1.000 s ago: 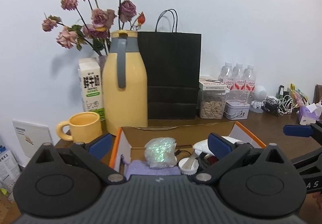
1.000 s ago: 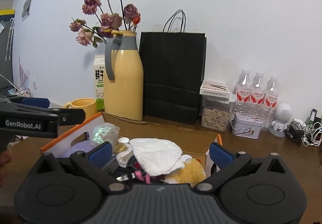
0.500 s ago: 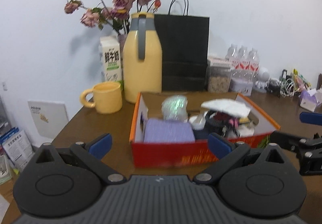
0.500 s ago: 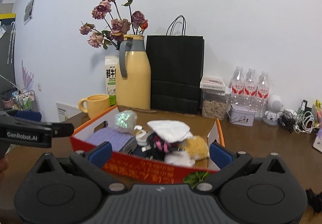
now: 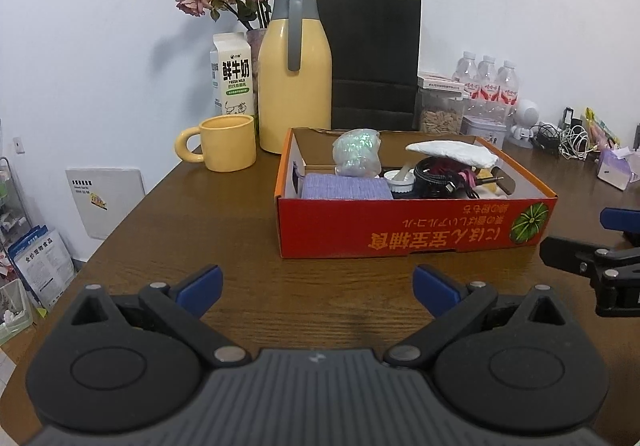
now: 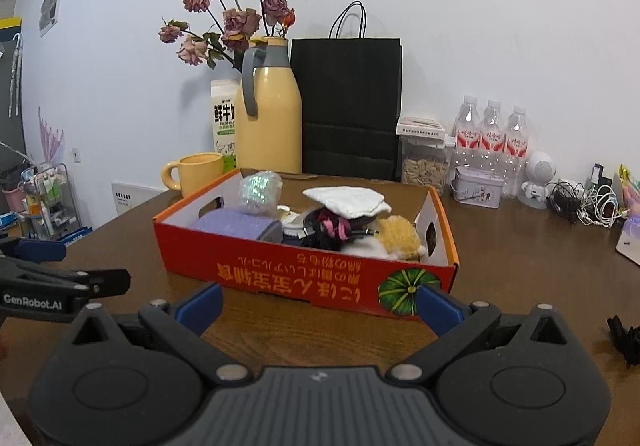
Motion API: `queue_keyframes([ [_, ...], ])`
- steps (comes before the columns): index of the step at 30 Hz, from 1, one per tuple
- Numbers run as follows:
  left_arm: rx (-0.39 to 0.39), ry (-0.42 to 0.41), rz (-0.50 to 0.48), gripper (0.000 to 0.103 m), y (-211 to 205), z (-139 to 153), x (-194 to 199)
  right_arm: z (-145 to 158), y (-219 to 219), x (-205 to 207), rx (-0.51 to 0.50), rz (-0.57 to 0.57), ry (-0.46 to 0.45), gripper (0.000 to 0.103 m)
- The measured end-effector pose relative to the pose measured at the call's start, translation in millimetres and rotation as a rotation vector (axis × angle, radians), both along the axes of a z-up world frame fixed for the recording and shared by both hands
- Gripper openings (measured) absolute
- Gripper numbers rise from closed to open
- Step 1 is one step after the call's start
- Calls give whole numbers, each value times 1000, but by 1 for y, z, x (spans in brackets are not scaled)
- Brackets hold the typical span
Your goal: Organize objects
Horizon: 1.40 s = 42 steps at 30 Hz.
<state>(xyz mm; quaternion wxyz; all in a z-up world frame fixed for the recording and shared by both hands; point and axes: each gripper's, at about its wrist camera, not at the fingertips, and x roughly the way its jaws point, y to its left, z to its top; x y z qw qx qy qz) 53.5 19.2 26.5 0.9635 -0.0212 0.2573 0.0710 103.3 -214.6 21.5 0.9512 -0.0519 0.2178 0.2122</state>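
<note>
— What does the box look like?

— The red cardboard box (image 5: 412,224) is shallow and open-topped, with an orange rim, yellow print upside down on its near wall and a green pumpkin picture at one corner. It sits on the brown wooden table (image 5: 208,230), near the middle, in front of the yellow thermos jug (image 5: 294,81).

— And inside it?

— One lilac knitted cloth (image 5: 344,186), one iridescent crinkly bag (image 5: 356,153), one white folded cloth (image 5: 452,153) over a tangle of black cable (image 5: 440,179), a small white lid, and one yellow plush thing (image 6: 400,236).

— Behind the box?

— One yellow mug (image 5: 224,143), one milk carton (image 5: 234,75), one black paper bag (image 5: 372,57), three water bottles (image 6: 492,135) — and a clear jar of seeds (image 6: 424,165).

— The grippers?

— The left gripper (image 5: 316,286) and the right gripper (image 6: 320,304) both hover short of the box, fingers spread wide, holding nothing.
</note>
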Motion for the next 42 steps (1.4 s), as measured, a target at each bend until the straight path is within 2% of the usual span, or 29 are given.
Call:
queue_keyframes([
  [42, 5, -7, 5, 103, -5, 1, -6, 0, -2, -6, 0, -3, 1, 103],
])
